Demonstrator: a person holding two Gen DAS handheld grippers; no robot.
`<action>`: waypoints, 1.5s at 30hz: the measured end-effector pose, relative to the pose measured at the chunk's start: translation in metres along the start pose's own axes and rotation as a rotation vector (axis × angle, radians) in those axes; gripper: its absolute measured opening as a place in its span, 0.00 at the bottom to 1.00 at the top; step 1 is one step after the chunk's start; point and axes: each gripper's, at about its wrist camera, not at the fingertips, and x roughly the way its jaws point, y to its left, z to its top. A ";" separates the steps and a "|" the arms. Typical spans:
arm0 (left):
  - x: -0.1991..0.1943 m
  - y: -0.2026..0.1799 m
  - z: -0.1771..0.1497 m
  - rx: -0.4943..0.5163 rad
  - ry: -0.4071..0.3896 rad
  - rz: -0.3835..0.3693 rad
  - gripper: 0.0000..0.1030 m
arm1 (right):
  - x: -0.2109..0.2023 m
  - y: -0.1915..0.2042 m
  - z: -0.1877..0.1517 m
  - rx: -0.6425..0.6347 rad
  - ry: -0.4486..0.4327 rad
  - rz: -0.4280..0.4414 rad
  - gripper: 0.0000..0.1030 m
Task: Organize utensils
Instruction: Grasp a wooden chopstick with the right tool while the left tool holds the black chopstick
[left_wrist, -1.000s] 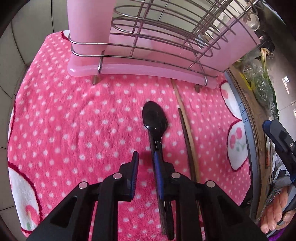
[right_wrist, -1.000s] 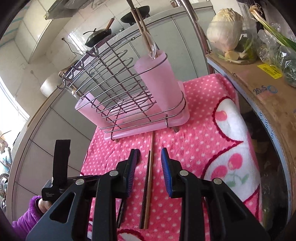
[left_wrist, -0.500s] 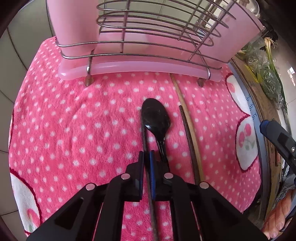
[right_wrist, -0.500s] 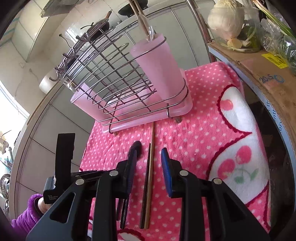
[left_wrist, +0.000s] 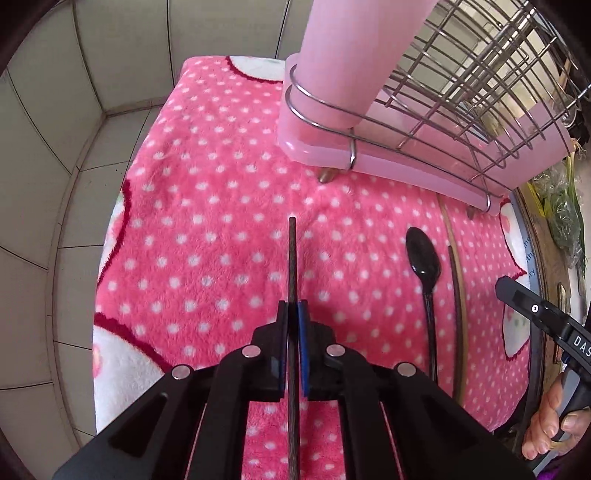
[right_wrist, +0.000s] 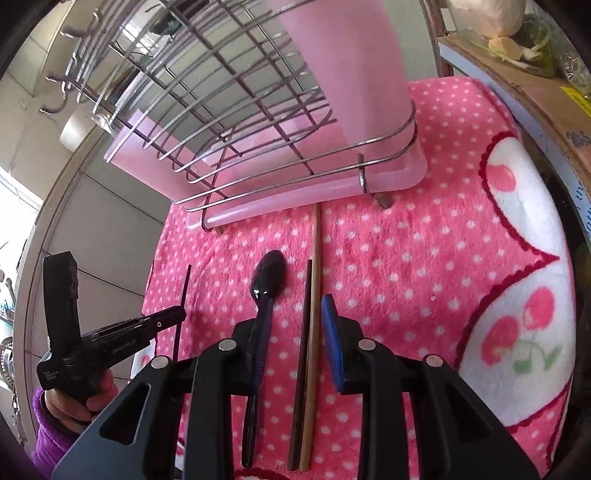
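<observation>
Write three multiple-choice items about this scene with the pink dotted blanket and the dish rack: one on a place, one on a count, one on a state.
1. Where is the black spoon?
A. In the pink cup
B. On the blanket, in front of the dish rack
C. In the right gripper

2. How many chopsticks lie on the blanket beside the spoon?
A. Two
B. Four
C. None

3. What is the state of the left gripper?
A. Wide open, empty
B. Shut on the dark chopstick
C. Shut on the spoon

Answers:
1 B: the spoon lies flat on the blanket, below the rack's tray.
2 A: a dark chopstick and a light wooden one lie side by side to the spoon's right.
3 B: the thin dark stick runs between the pads, which press on it, and its tip juts forward.
</observation>
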 end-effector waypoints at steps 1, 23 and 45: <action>0.003 0.004 -0.002 -0.005 0.011 -0.005 0.05 | 0.004 0.001 -0.001 0.001 0.011 -0.003 0.27; 0.002 0.039 -0.012 -0.039 0.013 -0.128 0.05 | 0.005 -0.015 -0.028 0.084 0.041 -0.072 0.06; 0.008 0.020 0.034 0.069 0.160 0.028 0.07 | 0.028 -0.015 0.028 -0.056 0.126 -0.217 0.26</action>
